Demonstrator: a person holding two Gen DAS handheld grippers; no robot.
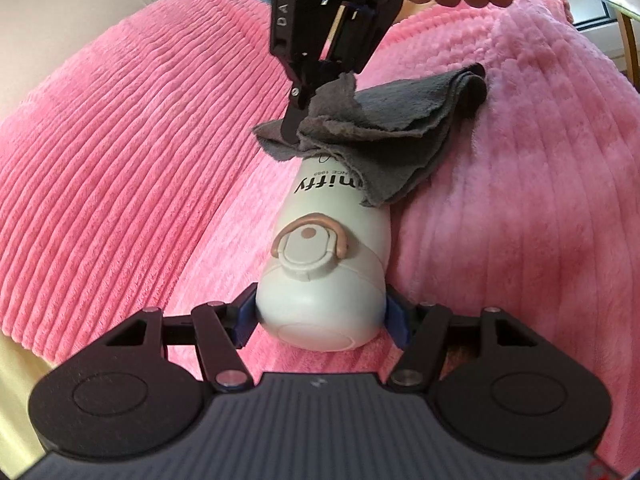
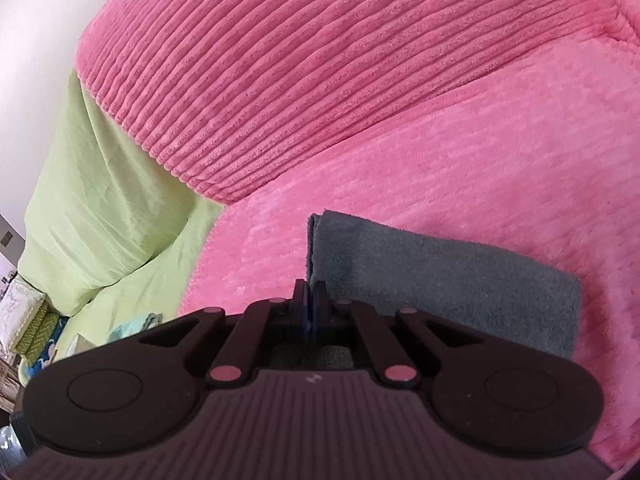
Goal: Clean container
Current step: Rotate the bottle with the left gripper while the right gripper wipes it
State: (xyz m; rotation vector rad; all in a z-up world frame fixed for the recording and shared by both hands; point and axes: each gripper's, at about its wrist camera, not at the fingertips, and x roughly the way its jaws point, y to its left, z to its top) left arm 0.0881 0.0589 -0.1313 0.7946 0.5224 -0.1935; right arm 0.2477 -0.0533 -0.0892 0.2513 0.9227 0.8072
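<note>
Clamping cream bottle (image 1: 320, 280), left gripper (image 1: 320, 320); right gripper (image 2: 310, 308) pinching grey cloth (image 2: 440, 280), bottle hidden there.

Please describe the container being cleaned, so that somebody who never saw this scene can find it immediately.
On the pink ribbed plush blanket, find the left claw. Between its blue pads lies a cream, rounded plastic bottle with a flip cap and peach loop, its far end under a folded grey fleece cloth. It is the only hard, pale object there.

Bed: pink ribbed fleece blanket (image 1: 120, 152), spread over green sheet (image 2: 104, 208). Lying on blanket: cream bottle (image 1: 328, 264), on its side; grey cloth (image 1: 400, 128), folded, draped over bottle's far end.
</note>
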